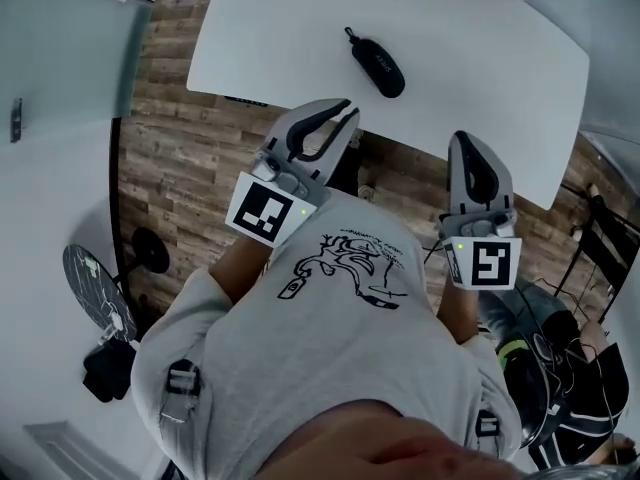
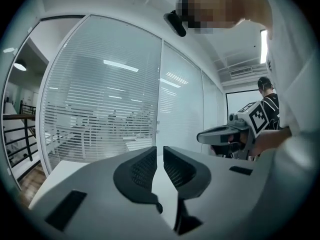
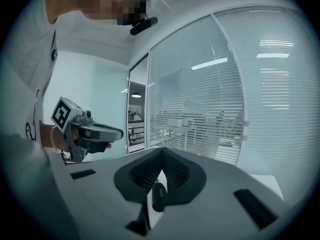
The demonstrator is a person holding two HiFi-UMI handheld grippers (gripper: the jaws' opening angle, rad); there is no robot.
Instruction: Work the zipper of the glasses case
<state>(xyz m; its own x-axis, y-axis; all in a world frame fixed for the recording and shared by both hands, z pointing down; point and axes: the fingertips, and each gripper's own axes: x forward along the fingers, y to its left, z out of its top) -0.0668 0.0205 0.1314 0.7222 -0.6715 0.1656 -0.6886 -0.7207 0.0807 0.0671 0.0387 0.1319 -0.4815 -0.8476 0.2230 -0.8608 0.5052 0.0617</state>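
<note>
The glass partition [image 2: 110, 94] with its slatted blinds fills the background of both gripper views, and wood-plank flooring [image 1: 170, 148] runs under everything. On it stands a white table [image 1: 300, 38], bare apart from one small item near its middle. In front of the table's near edge is the person, in a pale T-shirt [image 1: 330, 338] with a black line drawing on the chest, holding both tools up at about chest height, short of the tabletop.

The left gripper [image 1: 345, 110] points toward the table on a slant. Its jaws stand a narrow slit apart, with nothing between the pads. The right gripper [image 1: 465, 138] is held beside it, the two apart from one another. Its jaw tips are pressed together and grip nothing, though the hollow below the tips frames a glimpse of the table beyond. Each tool carries its marker cube at the back, close to the person's wrists.

The black glasses case [image 1: 378, 65] lies flat on the table, set diagonally, well apart from both grippers and touched by neither. Its small pull loop [image 1: 350, 35] sticks out at the far end. Whether the zipper is done up I cannot tell from here.
</note>
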